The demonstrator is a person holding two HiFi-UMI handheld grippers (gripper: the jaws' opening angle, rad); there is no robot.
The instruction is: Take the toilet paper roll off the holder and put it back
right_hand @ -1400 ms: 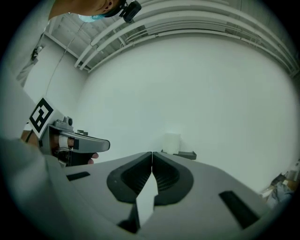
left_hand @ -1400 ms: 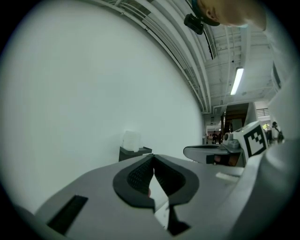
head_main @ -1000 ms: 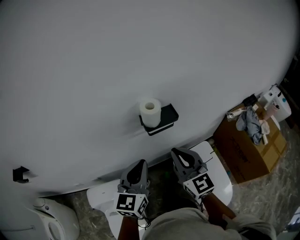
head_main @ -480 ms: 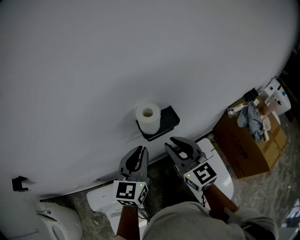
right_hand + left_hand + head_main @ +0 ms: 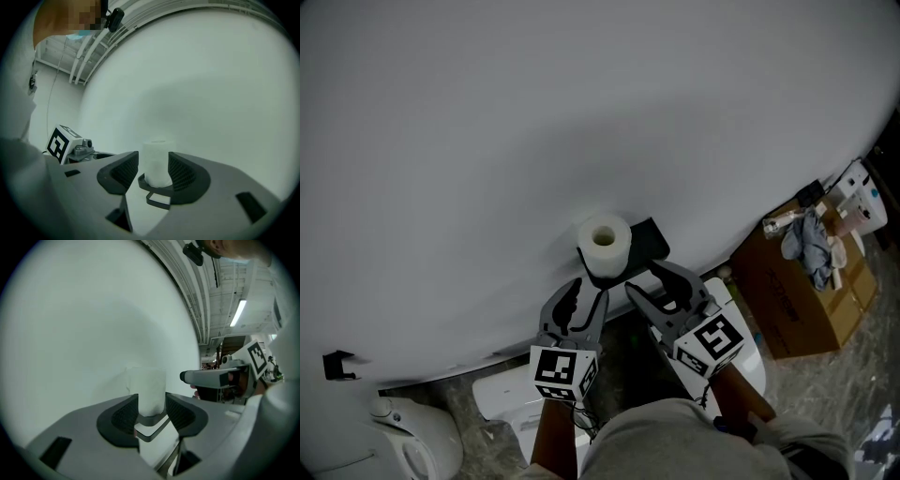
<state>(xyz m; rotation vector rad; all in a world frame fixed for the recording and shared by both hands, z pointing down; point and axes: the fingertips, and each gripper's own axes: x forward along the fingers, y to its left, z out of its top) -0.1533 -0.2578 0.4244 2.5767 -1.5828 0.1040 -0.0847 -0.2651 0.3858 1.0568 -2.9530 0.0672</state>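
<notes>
Toilet paper roll [image 5: 605,246] stands upright on wall holder [image 5: 649,241]. Left gripper [image 5: 584,295] and right gripper [image 5: 649,281] just below: fingers opening, partway apart, empty; roll beyond their tips.

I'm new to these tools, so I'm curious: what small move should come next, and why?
Probably lift the right gripper toward the toilet paper roll. It stands upright on the black holder, untouched; the left gripper and right one hang just short of it, jaws opening, nothing between them.
</notes>
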